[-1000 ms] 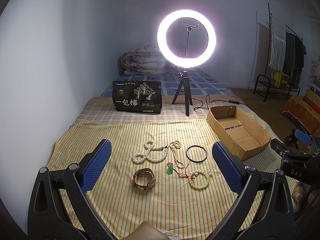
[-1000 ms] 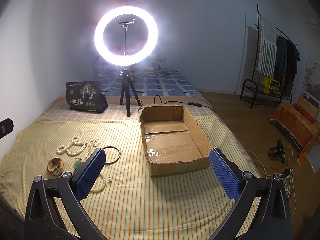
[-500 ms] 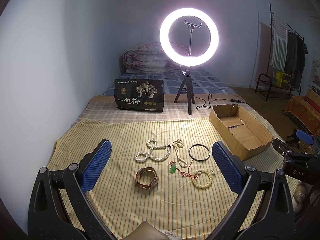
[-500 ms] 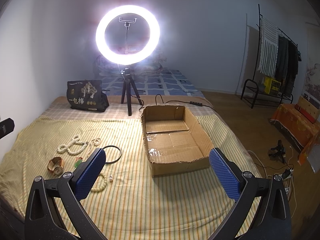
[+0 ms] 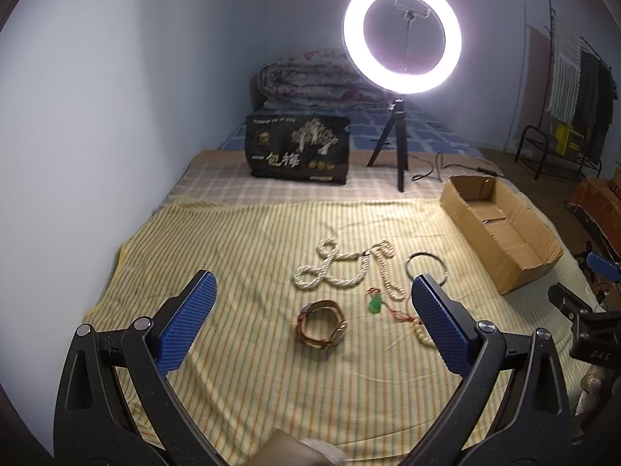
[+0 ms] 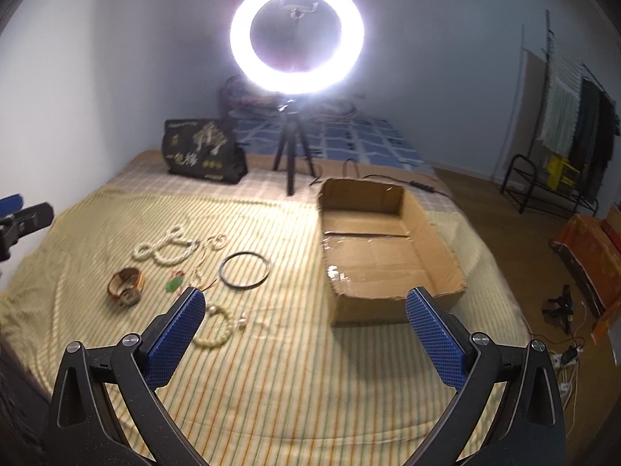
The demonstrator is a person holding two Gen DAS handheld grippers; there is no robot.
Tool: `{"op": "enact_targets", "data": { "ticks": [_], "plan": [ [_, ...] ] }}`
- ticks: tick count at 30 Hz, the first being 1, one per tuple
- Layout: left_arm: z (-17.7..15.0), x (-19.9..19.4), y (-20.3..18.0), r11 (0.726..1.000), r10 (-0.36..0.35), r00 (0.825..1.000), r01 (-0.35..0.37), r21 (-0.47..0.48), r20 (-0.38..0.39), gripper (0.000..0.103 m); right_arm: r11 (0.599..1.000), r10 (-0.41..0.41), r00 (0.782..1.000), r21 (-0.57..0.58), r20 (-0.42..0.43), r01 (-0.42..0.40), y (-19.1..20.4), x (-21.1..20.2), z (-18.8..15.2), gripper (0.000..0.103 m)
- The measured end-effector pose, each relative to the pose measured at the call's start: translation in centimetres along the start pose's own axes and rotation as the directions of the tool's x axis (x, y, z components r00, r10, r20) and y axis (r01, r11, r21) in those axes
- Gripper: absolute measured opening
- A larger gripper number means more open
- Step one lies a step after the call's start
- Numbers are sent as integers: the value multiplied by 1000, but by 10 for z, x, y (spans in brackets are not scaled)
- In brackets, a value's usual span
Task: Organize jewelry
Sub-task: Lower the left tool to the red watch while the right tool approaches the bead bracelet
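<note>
Jewelry lies on a yellow striped sheet (image 5: pixel 240 240): a white bead necklace (image 5: pixel 333 268), a brown watch (image 5: pixel 321 327), a green pendant on red cord (image 5: pixel 374 304), a black bangle (image 5: pixel 426 268) and a pale bead bracelet (image 5: pixel 421 334), partly behind my finger. My left gripper (image 5: pixel 310 303) is open and empty, above the watch. In the right wrist view the necklace (image 6: pixel 167 249), watch (image 6: pixel 126 284), pendant (image 6: pixel 173 283), bangle (image 6: pixel 244 270) and bracelet (image 6: pixel 217 330) lie left of an open cardboard box (image 6: pixel 380 256). My right gripper (image 6: pixel 304 312) is open and empty.
A lit ring light on a tripod (image 5: pixel 402 35) and a black printed bag (image 5: pixel 298 148) stand at the back of the bed. The cardboard box (image 5: pixel 500 229) sits at the right. A wall runs along the left; a clothes rack (image 6: pixel 562 124) stands far right.
Both grippers have moved forward and lower toward the bed, so the jewelry looks larger. The left view has swung left; the bracelet now sits behind its right finger. Both stay open.
</note>
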State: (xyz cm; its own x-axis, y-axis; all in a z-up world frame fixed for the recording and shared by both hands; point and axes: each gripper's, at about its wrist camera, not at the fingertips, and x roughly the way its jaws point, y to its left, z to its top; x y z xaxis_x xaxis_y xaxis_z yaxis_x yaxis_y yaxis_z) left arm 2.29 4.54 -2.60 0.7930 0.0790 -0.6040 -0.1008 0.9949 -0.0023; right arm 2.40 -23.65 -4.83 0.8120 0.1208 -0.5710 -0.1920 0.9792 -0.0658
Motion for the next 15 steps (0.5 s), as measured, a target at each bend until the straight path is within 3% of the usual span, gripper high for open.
{"op": "enact_targets", "data": {
  "ticks": [4, 8, 10, 12, 15],
  "plan": [
    [-10, 16, 12, 1000, 1, 999, -1, -1, -37, 102, 998, 52, 997, -29, -54, -54, 7, 17, -8, 102],
    [-23, 36, 21, 1000, -5, 993, 4, -6, -121, 85, 996, 78, 985, -34, -154, -84, 11, 37, -15, 102],
    [-31, 46, 23, 1000, -26, 986, 24, -13, -163, 84, 993, 112, 973, -13, -203, -117, 11, 47, -18, 95],
    [-38, 54, 21, 999, -44, 979, 43, -9, -200, 74, 990, 139, 962, 3, -236, -143, 11, 56, -20, 86],
    [-47, 71, 18, 998, -61, 965, 62, -4, -255, 69, 984, 175, 942, 13, -286, -179, 16, 67, -25, 73]
  ]
}}
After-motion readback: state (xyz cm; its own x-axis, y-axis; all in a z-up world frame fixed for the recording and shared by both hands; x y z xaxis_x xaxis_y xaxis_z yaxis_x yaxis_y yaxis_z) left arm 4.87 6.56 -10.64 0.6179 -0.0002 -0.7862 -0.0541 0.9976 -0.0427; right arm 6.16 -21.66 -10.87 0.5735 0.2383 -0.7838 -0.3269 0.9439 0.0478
